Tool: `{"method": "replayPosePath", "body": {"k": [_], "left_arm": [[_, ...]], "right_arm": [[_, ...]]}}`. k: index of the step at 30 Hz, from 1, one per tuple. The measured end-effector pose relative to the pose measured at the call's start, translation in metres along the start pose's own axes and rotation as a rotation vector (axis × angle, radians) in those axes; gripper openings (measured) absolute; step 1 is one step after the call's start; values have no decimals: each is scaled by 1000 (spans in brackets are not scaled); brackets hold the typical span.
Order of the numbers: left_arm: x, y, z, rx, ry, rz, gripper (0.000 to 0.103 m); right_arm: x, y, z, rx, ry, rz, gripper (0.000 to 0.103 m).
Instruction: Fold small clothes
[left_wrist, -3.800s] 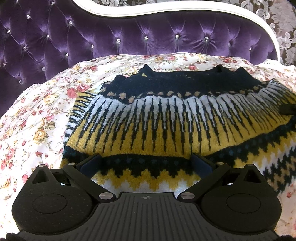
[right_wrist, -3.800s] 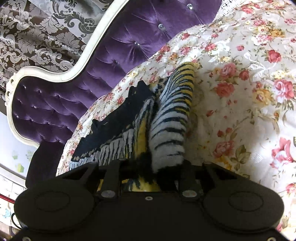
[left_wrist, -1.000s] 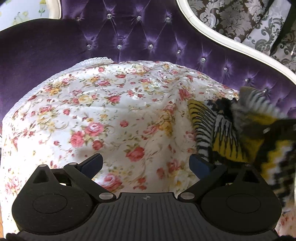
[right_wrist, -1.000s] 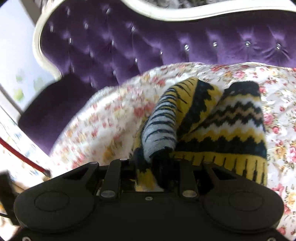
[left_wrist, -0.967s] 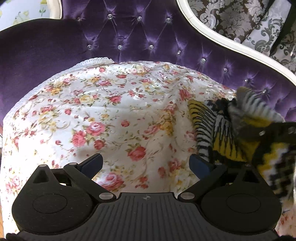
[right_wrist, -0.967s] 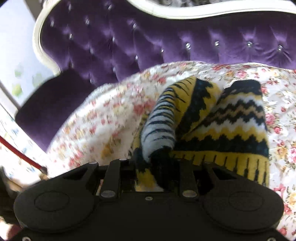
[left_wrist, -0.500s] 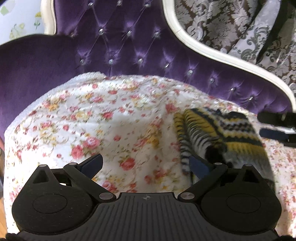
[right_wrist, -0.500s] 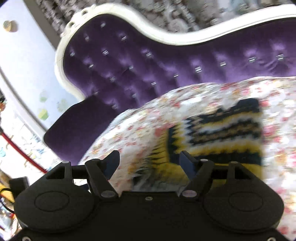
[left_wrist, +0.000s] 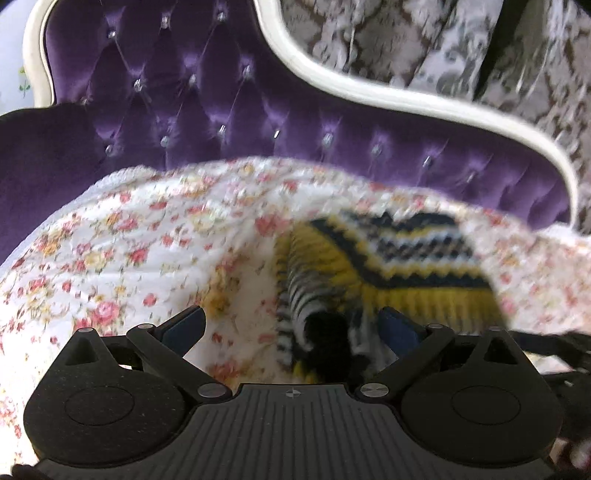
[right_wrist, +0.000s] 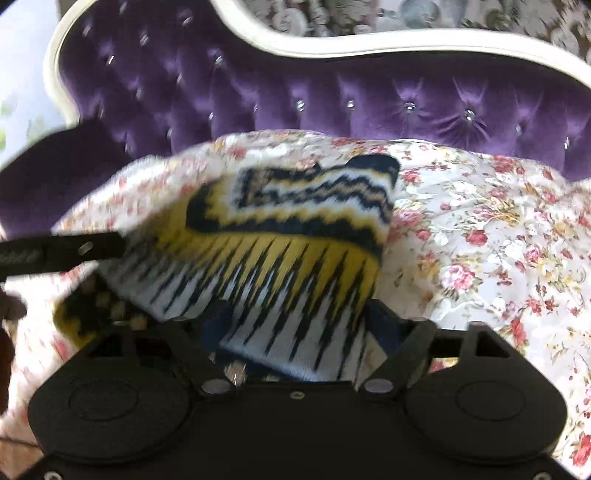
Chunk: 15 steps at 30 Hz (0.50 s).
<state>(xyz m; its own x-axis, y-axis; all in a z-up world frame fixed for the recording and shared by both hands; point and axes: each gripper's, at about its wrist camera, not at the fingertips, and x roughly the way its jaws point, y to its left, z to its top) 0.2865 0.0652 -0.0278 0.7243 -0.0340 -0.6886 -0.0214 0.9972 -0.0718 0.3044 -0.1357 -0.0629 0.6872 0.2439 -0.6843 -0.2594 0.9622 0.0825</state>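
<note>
A knitted sweater (left_wrist: 399, 273) in yellow, black and white lies folded on the floral bedspread (left_wrist: 129, 258). My left gripper (left_wrist: 291, 326) is open at the sweater's left end, with a striped sleeve end and dark cuff lying between its fingers, close to the right one. In the right wrist view the sweater (right_wrist: 295, 229) spreads ahead. Its white-and-black striped edge lies between the fingers of my right gripper (right_wrist: 301, 323), whose jaws are opening and do not press on it. A left gripper finger (right_wrist: 62, 251) reaches in from the left edge.
A purple tufted headboard (left_wrist: 221, 110) with a white frame (right_wrist: 369, 48) stands right behind the bedspread (right_wrist: 480, 240). Patterned curtains (left_wrist: 424, 44) hang beyond it. Bare floral cover stretches left of the sweater in the left wrist view and right of it in the right wrist view.
My right gripper has let go of the bunched sweater and opened wide. The sweater now lies flat and folded. My left gripper has moved right, up to the sweater's end.
</note>
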Motion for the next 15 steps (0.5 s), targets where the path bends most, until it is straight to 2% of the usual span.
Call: {"method": "replayPosePath", "body": {"k": [3, 6, 8, 11, 15], "left_arm": [[16, 9, -14, 12, 58, 51, 102], [19, 27, -23, -72, 71, -16, 103], [20, 35, -26, -117, 93, -51, 103], [21, 38, -27, -153, 123, -96, 102], [20, 36, -29, -202, 156, -158, 101]], "right_arm": [[-3, 13, -10, -81, 2, -13, 89], [-7, 21, -17, -179, 13, -12, 90], [-10, 14, -16, -178, 14, 26, 91], [-17, -16, -6, -22, -17, 126, 90], [-9, -68, 9, 247, -57, 228, 97]]}}
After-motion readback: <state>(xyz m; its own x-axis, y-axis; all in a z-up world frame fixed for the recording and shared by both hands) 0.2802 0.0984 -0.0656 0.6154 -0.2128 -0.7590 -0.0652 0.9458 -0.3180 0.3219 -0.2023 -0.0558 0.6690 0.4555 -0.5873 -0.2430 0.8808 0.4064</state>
